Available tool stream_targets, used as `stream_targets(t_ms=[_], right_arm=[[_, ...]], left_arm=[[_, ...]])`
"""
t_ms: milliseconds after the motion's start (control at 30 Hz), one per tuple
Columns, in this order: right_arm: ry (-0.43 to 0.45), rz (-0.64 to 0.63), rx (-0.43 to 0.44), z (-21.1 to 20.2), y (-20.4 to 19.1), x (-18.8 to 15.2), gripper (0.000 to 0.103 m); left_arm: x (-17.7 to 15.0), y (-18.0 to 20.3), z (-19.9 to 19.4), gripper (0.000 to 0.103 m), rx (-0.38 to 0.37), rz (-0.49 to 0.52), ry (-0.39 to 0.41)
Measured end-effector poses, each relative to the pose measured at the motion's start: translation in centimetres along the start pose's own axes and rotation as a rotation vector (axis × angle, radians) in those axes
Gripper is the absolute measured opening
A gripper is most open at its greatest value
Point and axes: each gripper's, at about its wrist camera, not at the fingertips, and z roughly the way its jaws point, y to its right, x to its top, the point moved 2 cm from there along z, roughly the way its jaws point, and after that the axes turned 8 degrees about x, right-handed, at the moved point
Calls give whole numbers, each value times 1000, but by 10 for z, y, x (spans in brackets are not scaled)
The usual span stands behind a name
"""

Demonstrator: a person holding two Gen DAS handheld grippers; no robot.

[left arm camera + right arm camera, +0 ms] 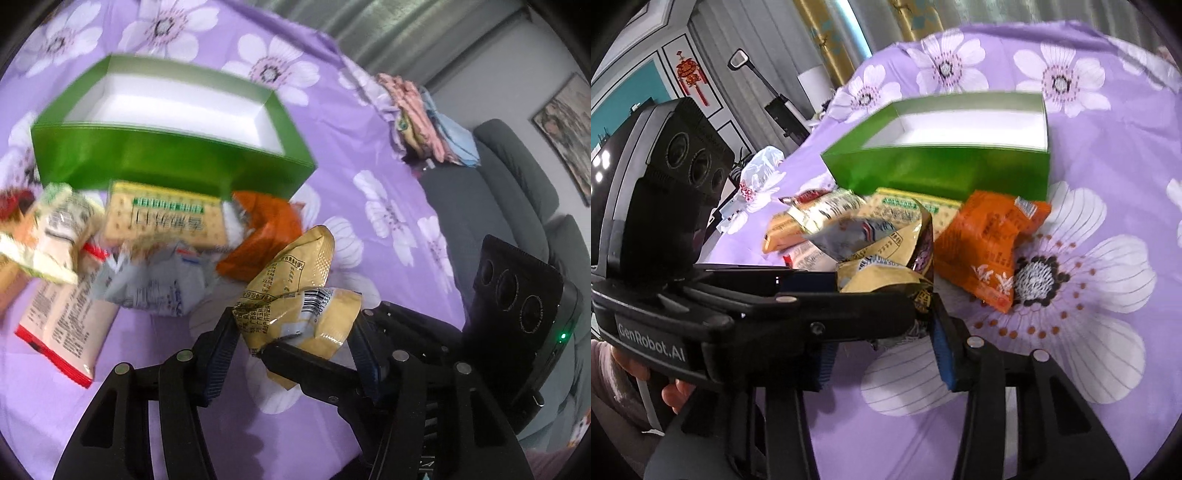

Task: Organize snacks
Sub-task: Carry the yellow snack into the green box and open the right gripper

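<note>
A crumpled yellow snack packet [295, 295] hangs above the purple flowered bedspread [369, 155], pinched from two sides. My left gripper [295, 325] is shut on its lower part, blue pads pressing both sides. The right gripper's fingers [295, 363] cross in from the right and clamp the same packet. In the right wrist view, the yellow packet [879, 277] sits between my right gripper [882, 347] pads, partly hidden by the left gripper's finger [849, 308]. Behind stands an open green box [166, 158], [942, 173] with a bare white inside.
Loose snacks lie in front of the box: an orange packet [266, 236] [990, 243], a cracker packet [166, 218], a silver packet [155, 288] and a red-edged white packet [62, 325]. Folded clothes [424, 118] sit at the bed's far edge, and a grey sofa [498, 206] stands beyond it.
</note>
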Motion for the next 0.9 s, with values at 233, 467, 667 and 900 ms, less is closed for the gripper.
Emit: stream_targets(t_ms=[233, 467, 667, 900], right_arm=[[73, -52, 6, -8, -6, 35, 45], [123, -109, 11, 5, -3, 86, 45], [98, -117, 11, 35, 10, 123, 47], [67, -59, 13, 67, 29, 136, 48]], left_arm=[[32, 0, -20, 59, 20, 32, 70], [86, -14, -26, 59, 50, 51, 140], [122, -46, -4, 59, 60, -9, 127], [135, -76, 24, 59, 53, -97, 92]])
